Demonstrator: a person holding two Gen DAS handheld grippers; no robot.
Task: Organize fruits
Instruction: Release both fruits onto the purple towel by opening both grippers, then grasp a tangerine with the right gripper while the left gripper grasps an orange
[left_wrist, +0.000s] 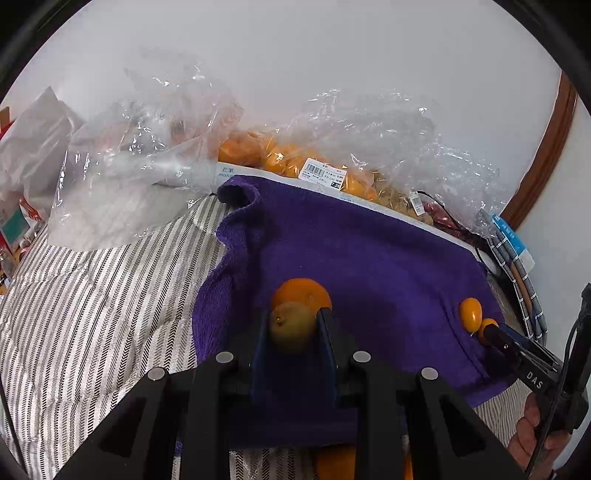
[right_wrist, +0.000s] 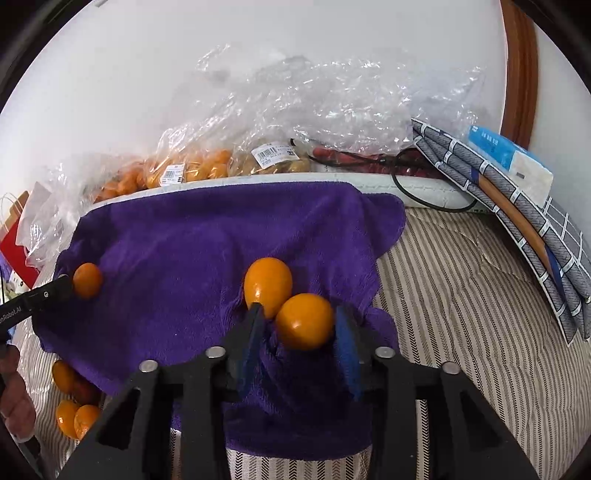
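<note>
A purple towel lies on a striped bed cover; it also shows in the right wrist view. My left gripper is shut on a green-brown kiwi, right in front of an orange on the towel. My right gripper is open around a small orange fruit, which touches only the right finger. A second small orange fruit lies just behind it. The right gripper and these two fruits show at the towel's right edge in the left wrist view.
Clear plastic bags of oranges and other fruit lie along the wall behind the towel. Several loose oranges lie on the striped cover at the lower left. Folded cloth and a blue box are at the right.
</note>
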